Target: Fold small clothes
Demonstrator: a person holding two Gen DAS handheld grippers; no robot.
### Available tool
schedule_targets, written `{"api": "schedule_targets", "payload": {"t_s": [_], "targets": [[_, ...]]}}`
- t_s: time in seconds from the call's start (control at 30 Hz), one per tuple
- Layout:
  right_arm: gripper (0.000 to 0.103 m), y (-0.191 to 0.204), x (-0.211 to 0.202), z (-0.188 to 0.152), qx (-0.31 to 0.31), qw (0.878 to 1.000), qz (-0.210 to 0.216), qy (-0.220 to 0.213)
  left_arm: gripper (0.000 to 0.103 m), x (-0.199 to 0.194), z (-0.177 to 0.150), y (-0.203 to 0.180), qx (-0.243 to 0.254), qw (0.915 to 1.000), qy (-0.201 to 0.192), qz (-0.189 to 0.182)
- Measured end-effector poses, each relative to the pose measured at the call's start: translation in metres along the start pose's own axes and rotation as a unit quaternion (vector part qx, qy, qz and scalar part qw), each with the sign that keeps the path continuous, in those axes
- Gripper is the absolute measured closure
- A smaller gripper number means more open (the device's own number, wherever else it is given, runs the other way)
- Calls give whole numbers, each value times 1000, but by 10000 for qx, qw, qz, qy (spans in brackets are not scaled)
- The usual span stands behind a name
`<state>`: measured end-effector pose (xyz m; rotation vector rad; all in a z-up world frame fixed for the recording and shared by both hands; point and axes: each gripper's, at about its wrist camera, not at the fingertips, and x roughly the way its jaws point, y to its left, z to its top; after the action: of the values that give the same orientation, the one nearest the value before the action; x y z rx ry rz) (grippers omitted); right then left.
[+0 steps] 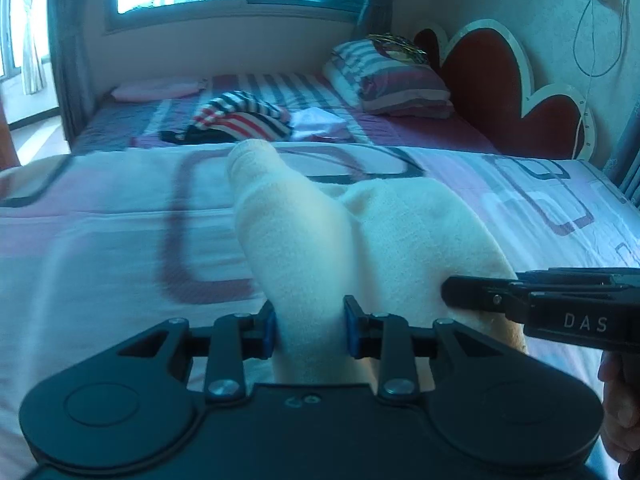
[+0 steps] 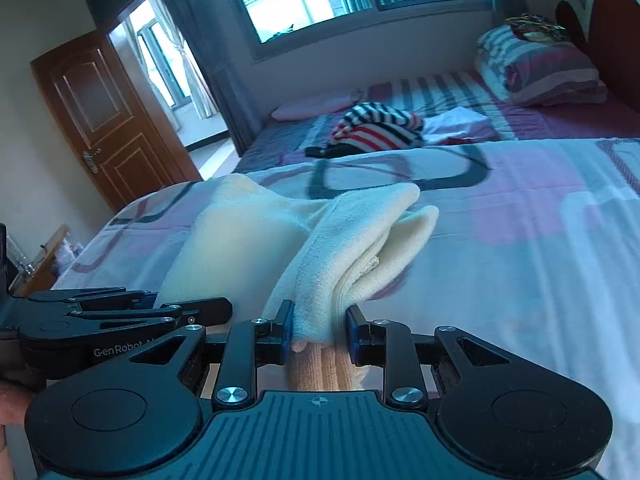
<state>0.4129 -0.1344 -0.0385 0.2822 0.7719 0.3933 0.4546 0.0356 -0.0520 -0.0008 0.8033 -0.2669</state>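
Both pairs of jaws are clamped on cloth: the left gripper (image 1: 309, 328) pinches one fold of a cream-white, fuzzy knitted small garment (image 1: 320, 232) between its blue pads, and the right gripper (image 2: 318, 332) pinches a bunched, layered edge of the same garment (image 2: 340, 248). The garment lies just in front of the grippers on a bed covered by a pink-and-white quilt with dark rounded-square outlines (image 1: 100, 232). The left wrist view shows the right gripper (image 1: 472, 294) entering from the right edge beside the cloth; the right wrist view shows the left gripper (image 2: 208, 306) at its left, and alone shows a brown wooden panelled door (image 2: 100, 120). Farther back on the bed lie a heap of red, white and navy striped clothing (image 1: 244, 116), a white folded cloth (image 1: 316, 122) just beside it, and a striped pillow (image 1: 388, 80) near a red heart-shaped headboard (image 1: 484, 80).
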Motion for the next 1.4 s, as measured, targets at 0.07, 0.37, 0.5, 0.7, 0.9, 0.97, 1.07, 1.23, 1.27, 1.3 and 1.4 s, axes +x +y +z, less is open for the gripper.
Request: {"api": "schedule_targets", "payload": {"t_s": [0.07,0.37,0.5,0.7,0.9,0.97,1.07,1.23,1.27,1.3,1.4], "targets": [[77,29,13,-3,-37,9999,102,7,73,-17,-5,27,-5,9999,-21,106],[77,121,85,-33,49,9984,464,316,66,-42,-39,132,-144,9987,340,342],[77,98,94,-52,631,9969,108,465,32,-39,-57,163,-300,9986,221,366],[77,84,76,-51,750,9966,-33,347,37,-42,-52,179,-403,9992,36,60],[77,122,79,-9,-13,9998,-205,25,44,-27,-31,196,-686,9973,-163,208],[77,135,104,-4,-519,9977,-396,196,44,-11,-30,201,-716,9972,-63,215],[78,141,136,-13,-1187,9882,-783,571,43,11,-30,196,-564,9982,169,137],[77,124,139,-17,-1131,9849,-1111,698,44,11,-26,178,-289,9983,194,476],[77,125,132,-19,-1166,9840,-1166,669,47,1,-26,174,-186,9981,155,570],[77,128,122,-20,-1222,9836,-1188,589,44,-11,-30,168,-67,9980,59,620],[77,141,84,-32,-1272,9872,-909,320,41,-44,-55,157,-47,9984,-67,564]]}}
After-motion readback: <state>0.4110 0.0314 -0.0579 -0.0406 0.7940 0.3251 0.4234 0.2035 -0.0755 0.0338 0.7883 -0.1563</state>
